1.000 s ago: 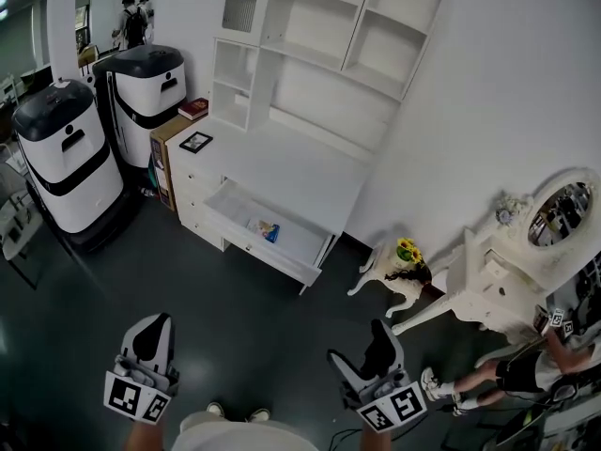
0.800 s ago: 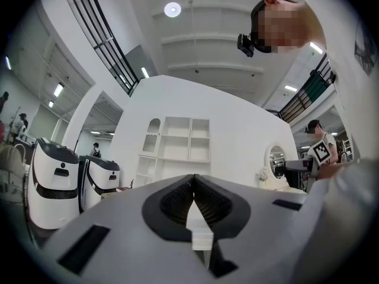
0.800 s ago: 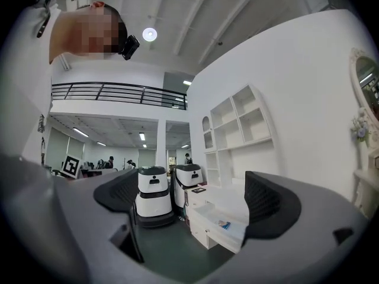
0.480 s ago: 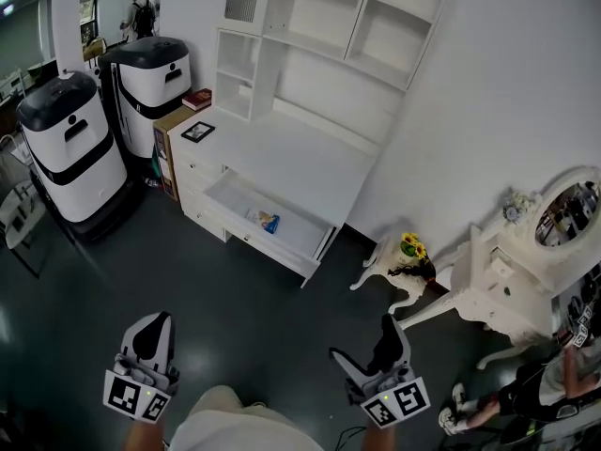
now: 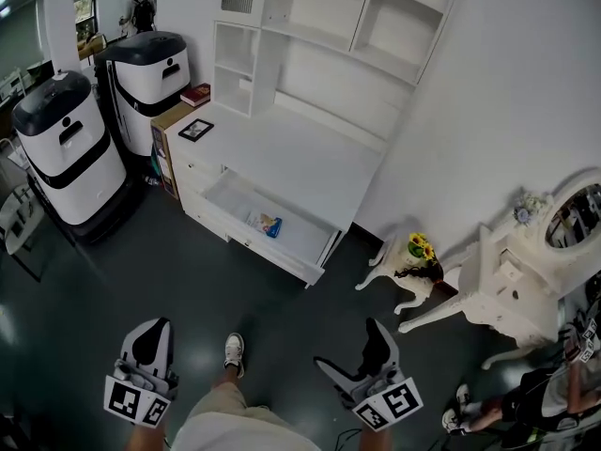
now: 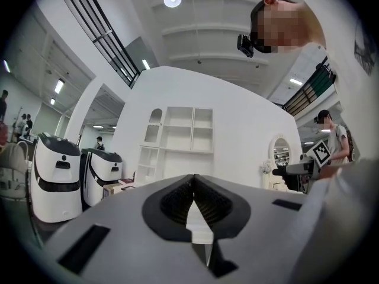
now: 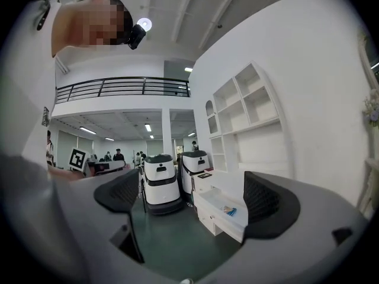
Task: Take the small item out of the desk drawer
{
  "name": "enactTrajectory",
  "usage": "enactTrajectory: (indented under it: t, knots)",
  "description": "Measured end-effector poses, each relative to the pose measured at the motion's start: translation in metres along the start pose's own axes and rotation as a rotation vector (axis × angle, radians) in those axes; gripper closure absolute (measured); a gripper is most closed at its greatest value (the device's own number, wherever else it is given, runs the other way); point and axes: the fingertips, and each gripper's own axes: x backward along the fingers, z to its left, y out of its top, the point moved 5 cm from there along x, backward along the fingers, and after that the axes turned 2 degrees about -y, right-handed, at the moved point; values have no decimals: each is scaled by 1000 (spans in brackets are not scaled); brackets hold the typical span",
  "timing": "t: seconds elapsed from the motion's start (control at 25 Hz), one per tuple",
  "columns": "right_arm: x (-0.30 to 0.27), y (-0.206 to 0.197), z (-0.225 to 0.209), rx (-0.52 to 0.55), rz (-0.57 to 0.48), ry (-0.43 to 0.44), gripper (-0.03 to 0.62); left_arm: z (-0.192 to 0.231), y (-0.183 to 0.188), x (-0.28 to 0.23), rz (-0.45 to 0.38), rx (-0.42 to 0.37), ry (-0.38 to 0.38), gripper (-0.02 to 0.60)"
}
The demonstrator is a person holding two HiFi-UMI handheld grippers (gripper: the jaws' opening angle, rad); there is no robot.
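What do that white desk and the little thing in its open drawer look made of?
The desk looks like painted wood or board: uniform matte white, square panel edges, though the paint hides the core. The small item in the open drawer seems a printed plastic or foil packet, colourful and flat; too small to be sure.

White drawer (image 5: 282,260) is standing pulled fully open. Small blue-and-pale packet (image 5: 267,224) is lying flat on its floor, near the middle.
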Motion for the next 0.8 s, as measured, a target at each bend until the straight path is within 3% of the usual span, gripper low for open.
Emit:
enactTrajectory:
  t: [0.24, 0.48, 0.8]
  knots:
    - [-73, 2, -38, 13, 42, -19, 54, 40, -21, -88, 2, 33, -45, 566]
    - [-191, 34, -70, 74, 57, -13, 54, 113, -21, -191, -25, 57, -89, 566]
    - [-280, 45, -90, 97, 105, -39, 54, 181, -37, -276, -26, 126, -122, 566]
